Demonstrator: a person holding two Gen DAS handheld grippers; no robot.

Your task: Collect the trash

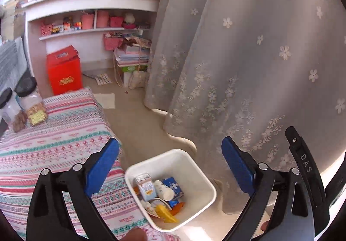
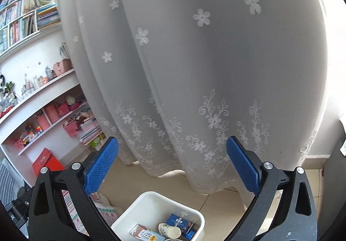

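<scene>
A white square bin (image 1: 202,178) stands on the floor beside the bed, below and between the fingers of my left gripper (image 1: 170,154). In it lie a small drink carton (image 1: 145,185), a white bottle (image 1: 164,190), a blue packet (image 1: 174,184) and yellow and orange scraps (image 1: 165,214). The left gripper is open with nothing between its blue pads. In the right wrist view the same bin (image 2: 149,204) sits low between the fingers of my right gripper (image 2: 173,154), which is open and holds nothing. The carton (image 2: 143,233), bottle (image 2: 170,230) and blue packet (image 2: 180,222) show there too.
A bed with a striped patterned cover (image 1: 64,143) lies left of the bin, with two clear jars (image 1: 30,102) on it. A grey flowered curtain (image 1: 237,57) hangs close behind the bin. A red box (image 1: 63,70) and cluttered white shelves (image 1: 93,13) stand at the back.
</scene>
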